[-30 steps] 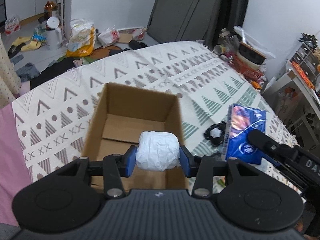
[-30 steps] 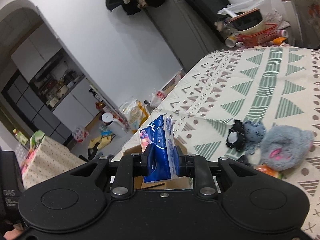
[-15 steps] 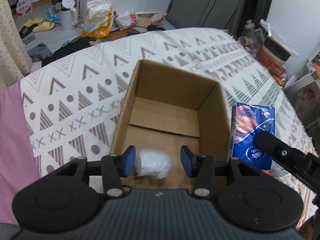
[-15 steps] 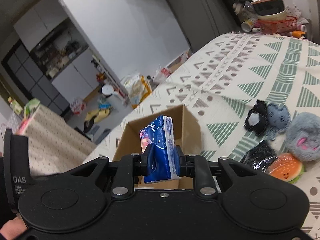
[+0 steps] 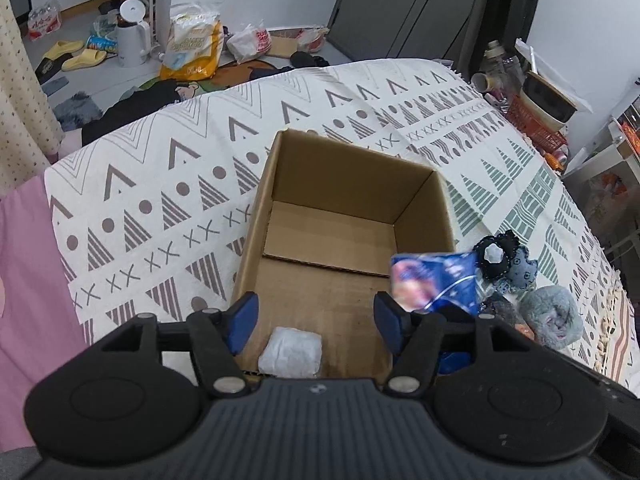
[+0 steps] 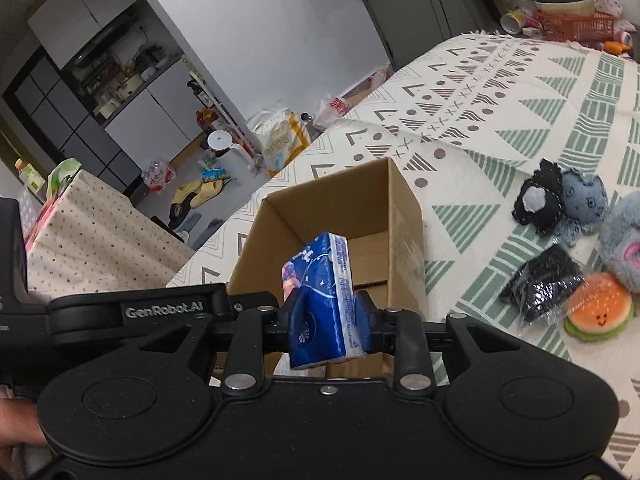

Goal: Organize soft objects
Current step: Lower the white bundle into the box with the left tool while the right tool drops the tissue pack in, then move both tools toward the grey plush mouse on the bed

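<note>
My left gripper [image 5: 316, 318] is spread wide and holds nothing. It hovers over the near end of the open cardboard box [image 5: 280, 184], which sits on the patterned bedspread [image 5: 152, 184]. Below and between its blue pads [image 5: 243, 320], a white wrapped bundle [image 5: 291, 353] lies on the box floor against the near wall, clear of both pads.

My right gripper [image 6: 323, 316] is clamped onto a blue tissue pack [image 6: 322, 304]. The pack stands roughly upright between the pads, its top leaning slightly left in the right wrist view. In that view I see it in front of the box opening [image 6: 344, 216]; in the left wrist view the same pack [image 5: 434, 280] appears blurred at the box's right wall, at about rim level.

On the bedspread to the right of the box I see a black-and-blue plush toy [image 6: 560, 204], a grey fluffy plush [image 6: 624, 240], a black bagged item [image 6: 544, 284] and a burger-shaped toy [image 6: 598, 306], all close together and apart from the box.
</note>
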Demonstrator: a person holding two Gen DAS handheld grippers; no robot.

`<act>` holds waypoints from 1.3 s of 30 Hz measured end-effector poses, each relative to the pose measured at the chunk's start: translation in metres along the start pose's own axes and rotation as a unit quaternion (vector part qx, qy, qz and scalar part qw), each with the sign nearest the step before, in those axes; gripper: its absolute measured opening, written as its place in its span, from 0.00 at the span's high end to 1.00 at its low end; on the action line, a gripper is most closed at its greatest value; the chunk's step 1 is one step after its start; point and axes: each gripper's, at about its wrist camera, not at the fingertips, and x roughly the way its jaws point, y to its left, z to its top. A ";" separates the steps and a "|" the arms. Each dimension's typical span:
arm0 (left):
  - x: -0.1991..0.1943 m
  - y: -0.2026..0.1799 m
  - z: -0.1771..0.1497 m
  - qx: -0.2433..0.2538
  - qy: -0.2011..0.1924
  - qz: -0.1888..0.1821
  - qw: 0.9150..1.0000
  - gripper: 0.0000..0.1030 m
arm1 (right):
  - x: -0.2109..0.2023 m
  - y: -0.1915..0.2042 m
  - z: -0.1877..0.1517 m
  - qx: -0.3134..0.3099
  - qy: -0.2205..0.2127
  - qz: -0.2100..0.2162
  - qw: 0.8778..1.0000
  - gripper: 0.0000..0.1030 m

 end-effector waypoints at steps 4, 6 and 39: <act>-0.005 -0.002 0.003 -0.002 0.006 -0.012 1.000 0.28 | -0.009 -0.007 0.000 0.016 -0.008 -0.011 1.000 0.49; -0.008 -0.005 0.005 0.000 0.005 -0.002 1.000 0.24 | -0.017 -0.011 0.000 0.018 -0.016 -0.023 0.999 0.43; -0.042 -0.109 -0.008 0.053 -0.067 -0.033 0.996 0.00 | -0.122 -0.093 0.027 0.036 -0.108 -0.112 0.987 0.00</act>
